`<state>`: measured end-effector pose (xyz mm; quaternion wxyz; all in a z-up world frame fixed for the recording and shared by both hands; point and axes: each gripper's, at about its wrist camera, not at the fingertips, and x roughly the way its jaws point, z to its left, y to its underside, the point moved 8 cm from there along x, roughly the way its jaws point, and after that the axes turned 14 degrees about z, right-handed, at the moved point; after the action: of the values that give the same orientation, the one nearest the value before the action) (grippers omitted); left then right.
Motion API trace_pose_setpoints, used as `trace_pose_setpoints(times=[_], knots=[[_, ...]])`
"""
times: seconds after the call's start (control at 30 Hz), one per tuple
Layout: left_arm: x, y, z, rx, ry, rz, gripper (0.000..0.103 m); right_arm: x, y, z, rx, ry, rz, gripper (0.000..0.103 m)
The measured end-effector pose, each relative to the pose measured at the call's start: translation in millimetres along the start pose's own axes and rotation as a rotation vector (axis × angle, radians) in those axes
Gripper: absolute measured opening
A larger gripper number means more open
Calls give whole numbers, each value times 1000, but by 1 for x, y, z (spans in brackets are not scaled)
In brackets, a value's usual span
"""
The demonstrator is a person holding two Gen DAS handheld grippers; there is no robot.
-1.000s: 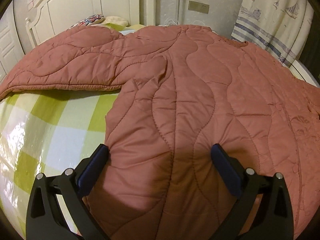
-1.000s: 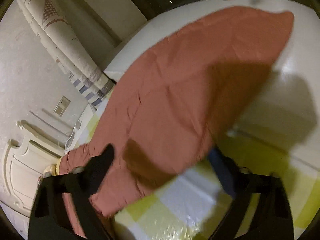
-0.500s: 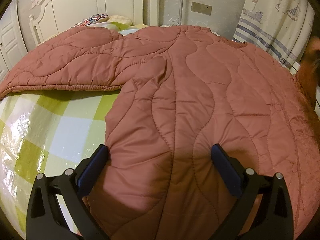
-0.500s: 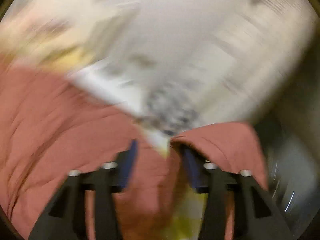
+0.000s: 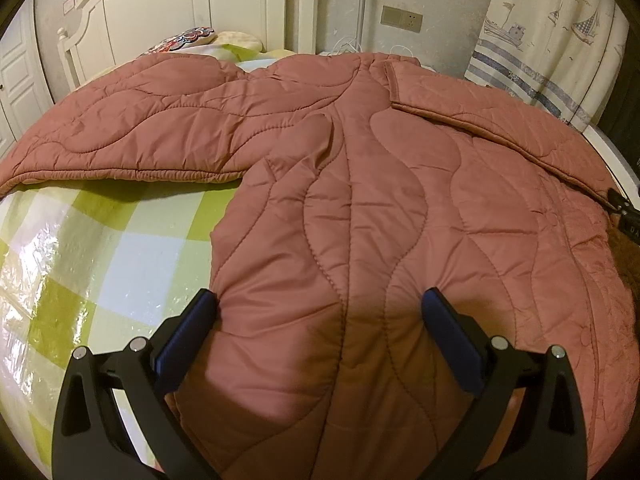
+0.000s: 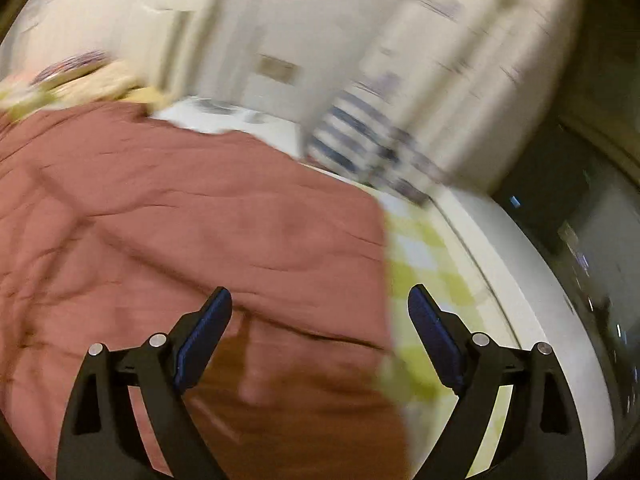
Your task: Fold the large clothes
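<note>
Pink quilted coat (image 5: 360,200) on checked bedsheet (image 5: 100,248), headboard (image 5: 180,8) behind; both grippers released.

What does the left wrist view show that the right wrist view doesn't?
Left only: the sharp quilted jacket with its left sleeve spread out and the right sleeve folded across the body.
Right only, blurred: the jacket's right edge and a dark window.
Both: the checked sheet, curtain, headboard, each view's own open hand-held gripper.
</note>
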<state>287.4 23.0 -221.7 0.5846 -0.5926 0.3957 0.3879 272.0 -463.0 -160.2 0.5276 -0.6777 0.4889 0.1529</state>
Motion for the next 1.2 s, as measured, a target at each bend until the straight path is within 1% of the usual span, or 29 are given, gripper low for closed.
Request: trace_pose_setpoints(times=[0.03, 0.07, 0.1, 0.13, 0.17, 0.2, 0.23, 0.3, 0.33, 0.37, 0.4, 0.43, 0.47, 0.5, 0.53, 0.57, 0.6, 0.67, 0.73, 0.77, 0.83, 0.9, 1.0, 1.07, 1.1, 1.13, 1.17, 1.2], knots=[[0, 0, 0, 1, -3, 0, 101, 17, 6, -10, 9, 25, 58, 85], [0, 0, 0, 2, -5, 0, 101, 25, 8, -13, 15, 48, 103, 85], [-1, 1, 0, 2, -6, 0, 101, 37, 1, -13, 29, 60, 135, 68], [-1, 1, -1, 3, -8, -1, 101, 48, 3, -15, 57, 37, 165, 50], [-1, 1, -1, 4, -10, 0, 101, 53, -6, -18, 103, -48, 161, 48], [-1, 1, -1, 4, -12, 1, 101, 52, -9, -23, 132, -69, 145, 47], [-1, 2, -1, 4, -13, 1, 101, 52, -9, -28, 151, -76, 140, 44], [-1, 2, -1, 7, -21, 3, 101, 49, -1, -38, 203, -88, 130, 43], [-2, 2, -2, 9, -24, 4, 101, 45, 3, -36, 229, -92, 128, 41], [-2, 3, -2, 8, -25, 4, 101, 48, 8, -47, 288, -105, 140, 41], [-3, 4, -2, 9, -25, 6, 101, 48, 7, -48, 338, -138, 157, 41], [-3, 3, -2, 10, -23, 9, 101, 59, 12, -58, 413, -225, 188, 41], [-5, 2, -2, 6, -21, 25, 101, 63, 4, -54, 440, -276, 197, 41], [-7, -1, -4, 1, -11, 35, 100, 65, 3, -56, 457, -311, 190, 41], [-11, -6, -8, -3, 24, 38, 100, 58, 7, -54, 457, -312, 178, 42], [-21, -15, -15, -6, 93, 23, 100, 53, 7, -50, 440, -297, 161, 42], [-34, -28, -24, -11, 153, -10, 100, 49, 7, -46, 415, -278, 154, 44], [-49, -49, -39, -7, 186, -56, 101, 40, 7, -36, 377, -253, 156, 46], [-50, -69, -60, 8, 218, -60, 101, 38, 7, -35, 370, -248, 154, 50], [-43, -80, -72, 14, 226, -47, 101, 38, 8, -35, 375, -253, 154, 52], [-27, -95, -86, 11, 211, -36, 100, 35, 13, -35, 387, -262, 162, 58], [-7, -108, -95, -20, 181, -38, 98, 38, 13, -39, 410, -269, 167, 62], [17, -109, -99, -67, 193, -10, 96, 42, 15, -41, 436, -288, 179, 64], [32, -105, -102, -25, 107, 0, 96, 43, 14, -41, 444, -295, 183, 65], [39, -100, -107, 18, 57, 2, 97, 44, 14, -41, 446, -296, 184, 67], [39, -98, -111, 53, 19, -9, 97, 45, 14, -44, 481, -263, 180, 67], [38, -96, -113, 68, -1, -10, 98, 45, 15, -45, 487, -268, 183, 68], [40, -95, -112, 71, -9, -8, 98, 45, 15, -46, 497, -280, 185, 72]])
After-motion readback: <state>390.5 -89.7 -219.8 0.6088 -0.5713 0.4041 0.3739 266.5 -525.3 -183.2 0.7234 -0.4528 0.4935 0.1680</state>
